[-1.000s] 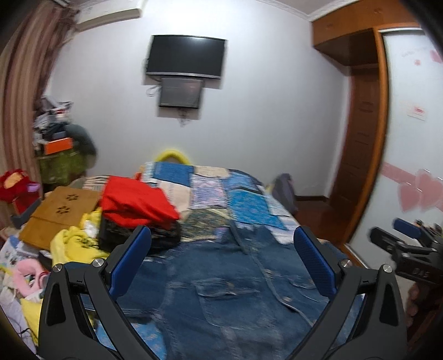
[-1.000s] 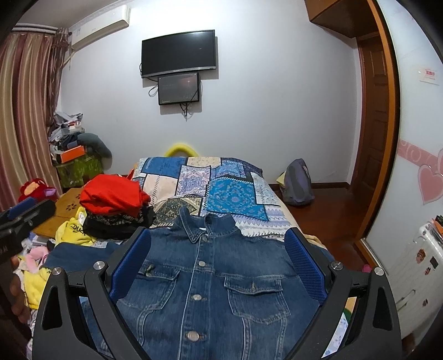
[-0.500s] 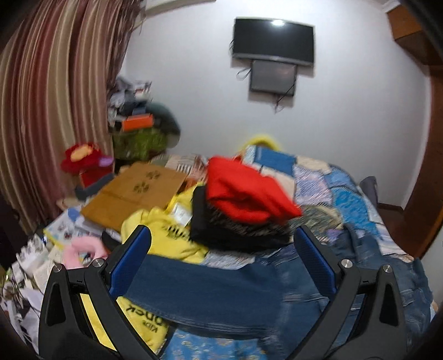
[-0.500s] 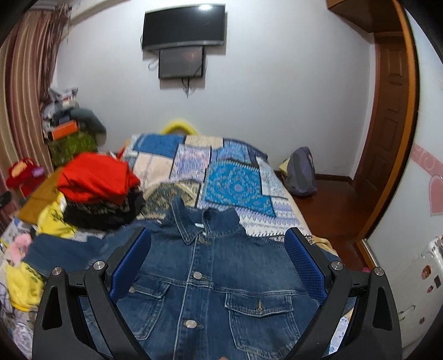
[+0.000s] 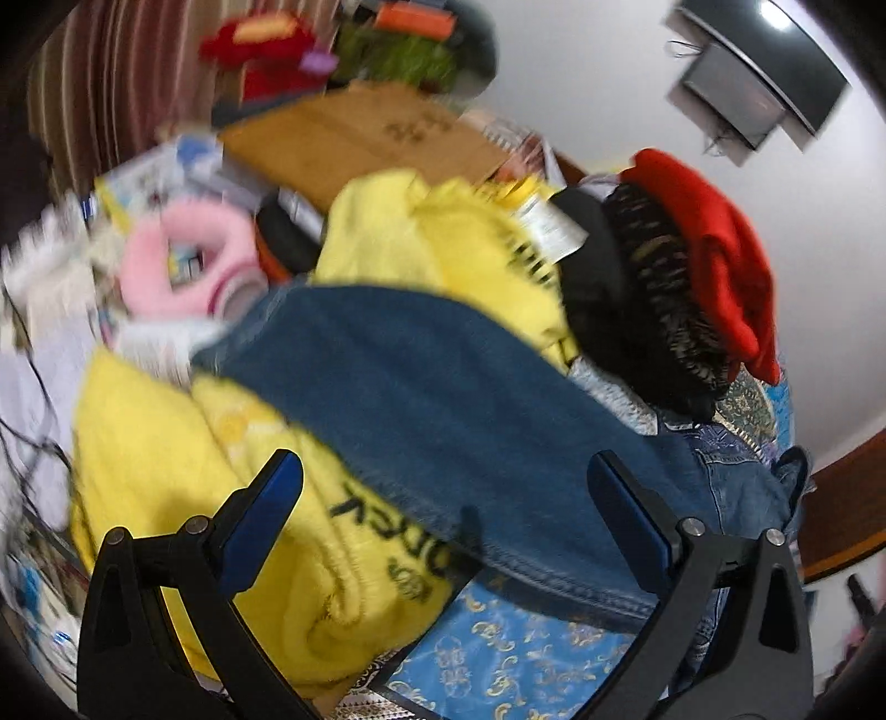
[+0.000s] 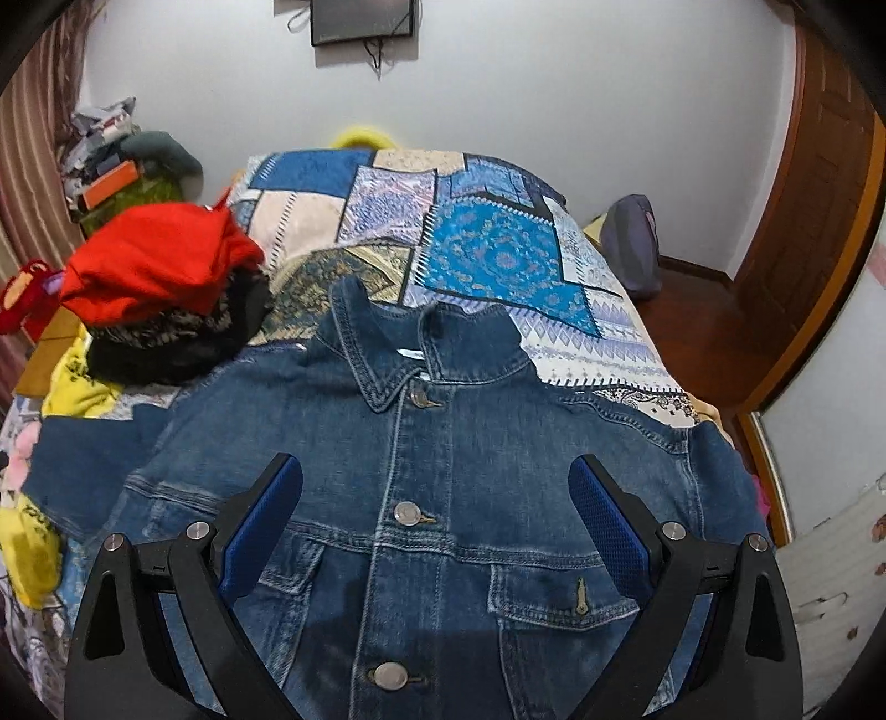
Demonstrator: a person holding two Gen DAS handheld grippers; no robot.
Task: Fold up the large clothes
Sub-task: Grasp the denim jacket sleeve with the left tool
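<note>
Home bedroom, patchwork-quilted bed [image 6: 498, 260], wall-mounted TV [image 6: 362, 22], striped curtains [image 6: 33, 183], wooden door [image 6: 819, 183], piled clothes [image 6: 166, 277]

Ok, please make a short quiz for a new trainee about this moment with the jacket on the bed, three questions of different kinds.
1. True or false: the denim jacket lies front side up with its buttons closed.
2. Which garment tops the pile beside the collar? A) red B) green C) white
3. Fill in: the sleeve near the left gripper lies over a ___ sweater.

Key: 1 true; 2 A; 3 yellow.
</note>
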